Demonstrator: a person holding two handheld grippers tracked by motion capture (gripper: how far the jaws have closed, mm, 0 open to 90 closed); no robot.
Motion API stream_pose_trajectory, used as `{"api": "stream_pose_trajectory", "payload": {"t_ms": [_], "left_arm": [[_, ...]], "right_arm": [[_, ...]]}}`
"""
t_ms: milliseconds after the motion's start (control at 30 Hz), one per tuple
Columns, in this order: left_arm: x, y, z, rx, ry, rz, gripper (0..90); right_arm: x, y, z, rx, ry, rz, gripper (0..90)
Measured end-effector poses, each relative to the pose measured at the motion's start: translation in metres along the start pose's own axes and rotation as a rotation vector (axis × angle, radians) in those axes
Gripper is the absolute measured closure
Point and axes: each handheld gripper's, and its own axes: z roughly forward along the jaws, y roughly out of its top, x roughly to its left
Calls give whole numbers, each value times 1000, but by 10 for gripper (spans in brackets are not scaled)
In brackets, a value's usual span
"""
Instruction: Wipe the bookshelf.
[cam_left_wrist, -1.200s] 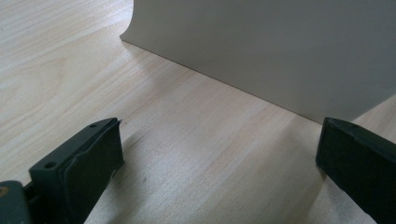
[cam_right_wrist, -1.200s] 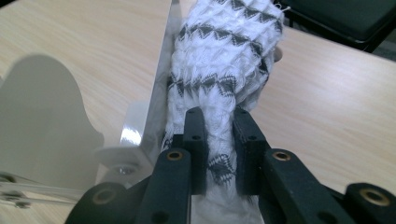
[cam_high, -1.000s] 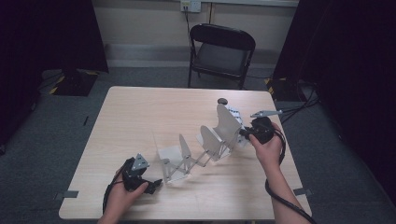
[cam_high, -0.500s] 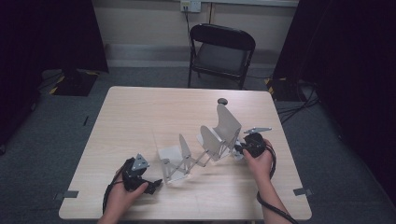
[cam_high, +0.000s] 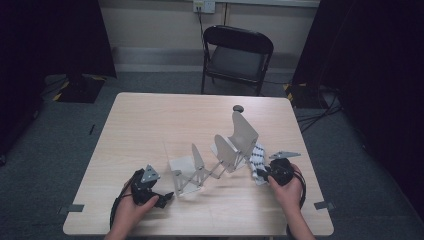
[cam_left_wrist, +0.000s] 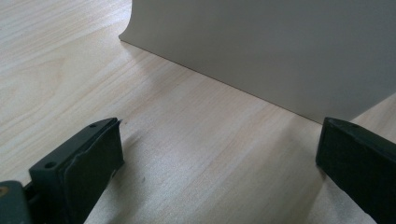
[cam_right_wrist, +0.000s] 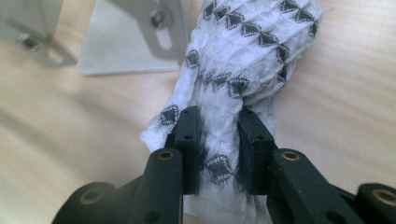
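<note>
Table (cam_high: 150, 125) takes the middle of the high view, folding chair (cam_high: 235, 55) behind it at top centre. Metal rack (cam_high: 220, 155) of grey plates on a scissor frame runs diagonally across the table's lower middle, small dark knob (cam_high: 238, 108) above it.

Your right hand (cam_high: 290, 192) comes in at lower right, forearm angled up-left, right gripper (cam_high: 259, 174) low at the table, just right of the rack's upper end. In the right gripper view its jaws have just been easing apart, yet the pads still pinch the cloth (cam_right_wrist: 238, 70), white with black diamond marks, bunched on the table right beside a rack foot (cam_right_wrist: 126, 42).

Your left hand (cam_high: 131, 212) sits at lower left, left gripper (cam_high: 167, 197) pointing right toward the rack's near end. Its jaws stand wide apart, nothing between them; a grey plate (cam_left_wrist: 261, 46) stands in front, upper right of the left gripper view.
</note>
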Motion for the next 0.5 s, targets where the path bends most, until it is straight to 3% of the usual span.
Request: {"api": "stream_pose_trajectory", "payload": {"t_ms": [133, 233, 333, 500], "left_arm": [[0, 0, 0, 0, 1, -1, 3], [0, 0, 0, -1, 0, -5, 2], [0, 0, 0, 0, 1, -3, 3], [0, 0, 0, -1, 2, -4, 3]], "right_arm": [[4, -18, -11, -24, 15, 29, 670], [8, -25, -18, -1, 17, 33, 509], [8, -25, -26, 16, -11, 13, 439], [-1, -13, -36, -43, -6, 25, 379]]}}
